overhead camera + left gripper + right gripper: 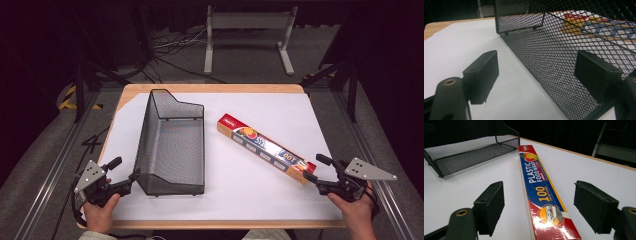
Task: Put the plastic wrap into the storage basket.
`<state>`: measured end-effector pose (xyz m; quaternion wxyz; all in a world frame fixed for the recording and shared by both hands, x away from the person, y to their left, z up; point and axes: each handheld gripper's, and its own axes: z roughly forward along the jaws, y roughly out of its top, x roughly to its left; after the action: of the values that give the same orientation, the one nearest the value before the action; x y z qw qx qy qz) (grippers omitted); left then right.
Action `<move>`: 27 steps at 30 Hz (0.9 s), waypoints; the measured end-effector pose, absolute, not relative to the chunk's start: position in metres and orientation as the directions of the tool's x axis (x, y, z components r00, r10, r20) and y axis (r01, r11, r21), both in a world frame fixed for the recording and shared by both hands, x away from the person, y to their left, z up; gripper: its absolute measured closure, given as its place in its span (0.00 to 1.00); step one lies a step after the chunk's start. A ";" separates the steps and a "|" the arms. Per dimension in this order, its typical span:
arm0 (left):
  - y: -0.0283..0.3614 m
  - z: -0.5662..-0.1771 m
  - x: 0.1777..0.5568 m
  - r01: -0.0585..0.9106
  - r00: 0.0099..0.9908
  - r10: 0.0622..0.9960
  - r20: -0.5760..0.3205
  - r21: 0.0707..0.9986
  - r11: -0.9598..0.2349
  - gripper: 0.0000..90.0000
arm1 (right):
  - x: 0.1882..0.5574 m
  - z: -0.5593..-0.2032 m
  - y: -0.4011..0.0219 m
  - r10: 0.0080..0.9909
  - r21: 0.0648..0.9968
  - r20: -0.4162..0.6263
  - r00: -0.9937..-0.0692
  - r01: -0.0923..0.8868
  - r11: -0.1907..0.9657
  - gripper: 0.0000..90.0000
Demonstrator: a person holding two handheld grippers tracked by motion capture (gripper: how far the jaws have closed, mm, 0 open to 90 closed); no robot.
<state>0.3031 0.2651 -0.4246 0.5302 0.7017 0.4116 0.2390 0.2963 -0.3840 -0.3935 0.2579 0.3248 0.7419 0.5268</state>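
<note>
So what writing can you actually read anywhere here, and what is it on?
"PLASTIC FOOD WRAP": on the top face of the long box, right gripper view.
"100": same face, in yellow, nearer the camera.
Small line beside "100", the red corner logo and other fine print: too small to read.
Mesh basket: no text.

I see a black wire-mesh basket [170,145] standing upright and empty on the white-covered table [260,200], left of centre. To its right a long red-and-blue plastic food wrap box [266,148] lies flat, angled diagonally, apart from the basket.
</note>
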 end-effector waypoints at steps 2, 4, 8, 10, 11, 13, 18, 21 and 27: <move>0.264 -0.424 0.303 0.328 0.538 0.837 -0.095 0.939 -0.104 0.23 | 0.297 -0.393 -0.384 0.754 0.949 -0.040 -0.655 0.211 0.233 0.27; 0.265 -0.424 0.302 0.328 0.535 0.840 -0.096 0.939 -0.102 0.23 | 0.297 -0.391 -0.384 0.754 0.950 -0.034 -0.656 0.212 0.228 0.27; 0.266 -0.424 0.302 0.327 0.531 0.841 -0.097 0.940 -0.098 0.23 | 0.298 -0.389 -0.382 0.758 0.945 -0.040 -0.651 0.221 0.239 0.27; 0.267 -0.424 0.302 0.327 0.527 0.845 -0.092 0.940 -0.102 0.23 | 0.302 -0.385 -0.381 0.758 0.944 -0.020 -0.652 0.236 0.229 0.27; 0.267 -0.424 0.302 0.329 0.524 0.847 -0.095 0.939 -0.098 0.23 | 0.305 -0.383 -0.380 0.757 0.940 -0.021 -0.653 0.244 0.237 0.27; 0.268 -0.424 0.303 0.330 0.521 0.848 -0.098 0.939 -0.094 0.23 | 0.310 -0.378 -0.378 0.757 0.933 -0.022 -0.653 0.258 0.250 0.27; 0.267 -0.425 0.304 0.327 0.521 0.847 -0.100 0.941 -0.090 0.23 | 0.323 -0.363 -0.377 0.749 0.923 0.002 -0.662 0.290 0.253 0.29; 0.267 -0.425 0.305 0.328 0.520 0.847 -0.106 0.941 -0.084 0.23 | 0.331 -0.352 -0.378 0.744 0.914 -0.004 -0.668 0.299 0.274 0.39; 0.266 -0.425 0.307 0.327 0.521 0.847 -0.108 0.942 -0.081 0.23 | 0.352 -0.337 -0.386 0.754 0.897 0.047 -0.656 0.359 0.257 0.49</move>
<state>0.3067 0.2660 -0.4252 0.5294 0.6930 0.4235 0.2453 0.3523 -0.3864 -0.3372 0.2013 0.3628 0.7667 0.4898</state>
